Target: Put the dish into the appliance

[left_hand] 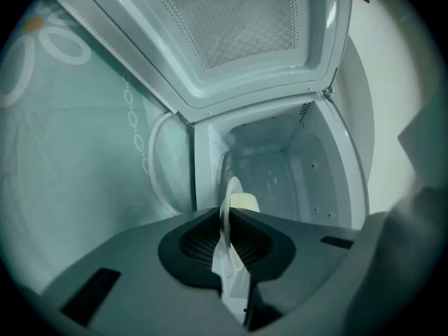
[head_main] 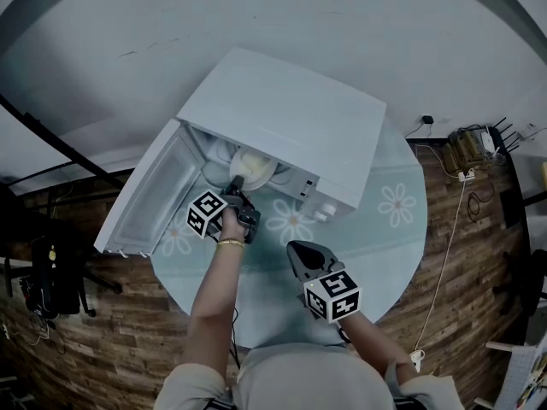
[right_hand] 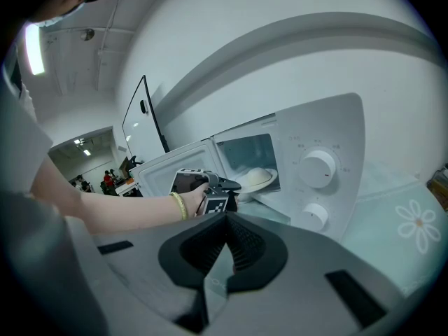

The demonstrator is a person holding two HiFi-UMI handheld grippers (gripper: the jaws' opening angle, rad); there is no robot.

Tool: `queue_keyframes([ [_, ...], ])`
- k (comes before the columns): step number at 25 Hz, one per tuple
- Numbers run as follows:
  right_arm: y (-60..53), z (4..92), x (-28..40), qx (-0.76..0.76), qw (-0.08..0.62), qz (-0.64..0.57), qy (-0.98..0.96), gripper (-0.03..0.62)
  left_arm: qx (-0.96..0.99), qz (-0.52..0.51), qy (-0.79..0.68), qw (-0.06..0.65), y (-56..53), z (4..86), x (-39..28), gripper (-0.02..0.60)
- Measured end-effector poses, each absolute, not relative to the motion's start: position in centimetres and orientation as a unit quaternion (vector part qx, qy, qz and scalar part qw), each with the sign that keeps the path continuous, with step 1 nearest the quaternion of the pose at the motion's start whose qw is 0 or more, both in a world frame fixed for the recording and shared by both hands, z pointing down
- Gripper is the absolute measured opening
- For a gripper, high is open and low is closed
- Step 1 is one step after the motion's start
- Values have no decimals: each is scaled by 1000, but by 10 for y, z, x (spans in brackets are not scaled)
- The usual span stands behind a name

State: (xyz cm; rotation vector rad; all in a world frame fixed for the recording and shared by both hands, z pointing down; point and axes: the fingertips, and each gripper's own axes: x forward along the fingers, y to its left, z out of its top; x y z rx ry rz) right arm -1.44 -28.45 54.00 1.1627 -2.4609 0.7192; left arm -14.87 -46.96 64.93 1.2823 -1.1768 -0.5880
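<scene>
Dish (head_main: pixel 253 167) is gripped by its rim between the closed jaws of the left gripper (head_main: pixel 238 182) and is held partly inside the cavity of the microwave (head_main: pixel 291 118), whose door (head_main: pixel 141 203) is swung open to the left. The right gripper (head_main: pixel 301 254) is held nearer, over the table (head_main: pixel 393 237), with jaws together and nothing between them.

Smooth white painted-metal look on microwave (head_main: pixel 282 118), perforated metal mesh in its door (left_hand: pixel 224 19); glossy pale dish (head_main: pixel 252 167); sheeny flower-print tablecloth (head_main: pixel 393 220); wood-plank floor (head_main: pixel 461 254), right of frame; matt ribbed pads on right gripper (right_hand: pixel 222 219)
</scene>
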Motion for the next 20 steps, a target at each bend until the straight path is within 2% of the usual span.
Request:
queue_keyframes([
  [20, -290, 548, -6, 418, 160, 265, -854, 5, 561, -251, -515, 597, -499, 650, -139, 41],
])
